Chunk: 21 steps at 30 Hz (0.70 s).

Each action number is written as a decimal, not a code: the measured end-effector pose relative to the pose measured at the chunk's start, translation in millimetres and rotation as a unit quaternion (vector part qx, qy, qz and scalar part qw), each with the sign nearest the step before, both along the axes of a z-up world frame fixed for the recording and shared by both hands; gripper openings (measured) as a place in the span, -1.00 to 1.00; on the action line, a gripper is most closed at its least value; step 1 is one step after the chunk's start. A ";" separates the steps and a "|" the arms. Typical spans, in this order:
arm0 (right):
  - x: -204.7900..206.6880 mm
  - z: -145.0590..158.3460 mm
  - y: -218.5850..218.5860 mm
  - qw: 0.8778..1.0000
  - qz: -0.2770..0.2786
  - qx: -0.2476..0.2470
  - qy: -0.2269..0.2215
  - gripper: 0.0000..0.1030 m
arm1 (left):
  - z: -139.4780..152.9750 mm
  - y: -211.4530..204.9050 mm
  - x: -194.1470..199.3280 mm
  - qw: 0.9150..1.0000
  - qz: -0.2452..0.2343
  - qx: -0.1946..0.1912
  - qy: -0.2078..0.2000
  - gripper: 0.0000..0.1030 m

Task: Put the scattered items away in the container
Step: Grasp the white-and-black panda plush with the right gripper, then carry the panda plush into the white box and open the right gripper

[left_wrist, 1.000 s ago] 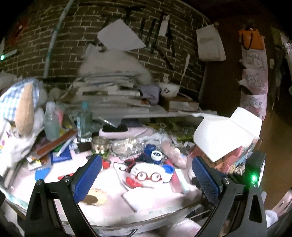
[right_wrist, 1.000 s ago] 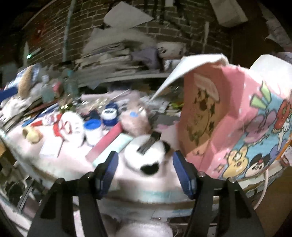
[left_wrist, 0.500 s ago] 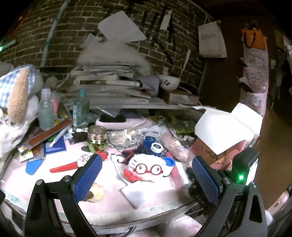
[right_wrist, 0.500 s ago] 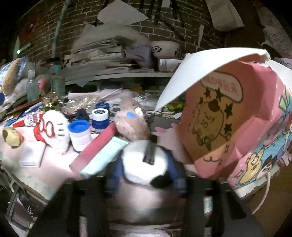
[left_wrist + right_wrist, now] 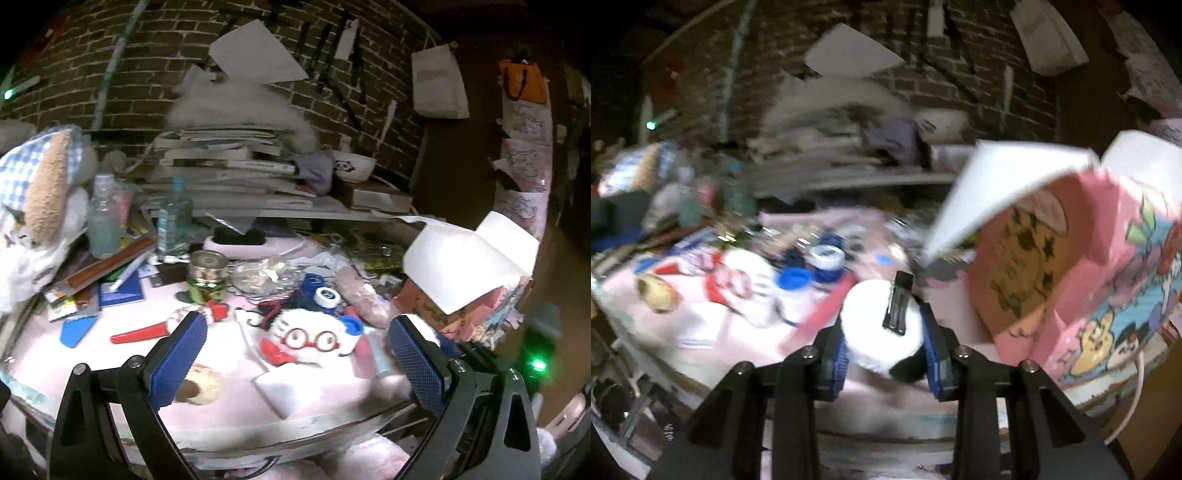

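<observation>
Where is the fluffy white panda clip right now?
In the right wrist view the panda clip sits low and central between the closing blue pads of the right gripper, just left of the pink cartoon box.

My blue-padded right gripper [image 5: 886, 343]: white-and-black plush [image 5: 879, 332]. Pink cartoon-printed box [image 5: 1089, 280]. Pink table [image 5: 229, 410].

Right gripper [image 5: 886, 341] fingers closing on something; left gripper [image 5: 297, 356] fingers wide apart
</observation>
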State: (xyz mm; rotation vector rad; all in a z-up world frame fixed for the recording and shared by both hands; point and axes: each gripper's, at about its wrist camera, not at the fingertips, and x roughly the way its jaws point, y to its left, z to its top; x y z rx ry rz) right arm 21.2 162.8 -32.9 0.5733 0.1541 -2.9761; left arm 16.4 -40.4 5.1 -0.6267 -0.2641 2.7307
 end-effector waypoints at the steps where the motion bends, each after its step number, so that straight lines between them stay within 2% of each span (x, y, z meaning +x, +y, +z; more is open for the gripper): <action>1: 3.0 3.3 -4.8 1.000 0.012 0.004 0.008 -0.40 | 0.5 -3.4 1.0 1.000 0.007 -0.001 -0.001 0.91; 5: 11.0 22.1 -21.5 0.997 0.080 -0.008 0.021 -0.40 | 0.0 -17.9 3.0 0.999 0.035 -0.002 -0.014 0.91; 9: 22.9 54.6 -26.0 0.991 0.126 -0.022 0.043 -0.40 | -4.8 -25.8 -0.8 0.999 0.044 0.006 -0.030 0.91; 11: 25.2 75.3 -18.8 0.989 0.133 -0.028 0.049 -0.40 | -8.9 -24.6 -5.0 0.998 0.043 0.007 -0.043 0.91; 13: 23.8 99.2 -4.3 0.992 0.118 -0.019 0.051 -0.40 | -12.1 -21.0 -8.8 0.998 0.037 0.004 -0.052 0.91; 16: 7.8 129.4 27.8 0.997 0.078 0.003 0.013 -0.40 | -13.4 -15.5 -12.0 0.998 0.027 0.003 -0.056 0.91; 19: -23.0 149.0 63.2 0.996 0.038 0.037 -0.069 -0.40 | -12.7 -10.4 -15.2 0.998 0.021 0.005 -0.059 0.91; 21: -47.8 151.5 81.0 0.988 0.023 0.058 -0.139 -0.40 | -12.6 -6.5 -17.1 0.998 0.017 0.004 -0.060 0.91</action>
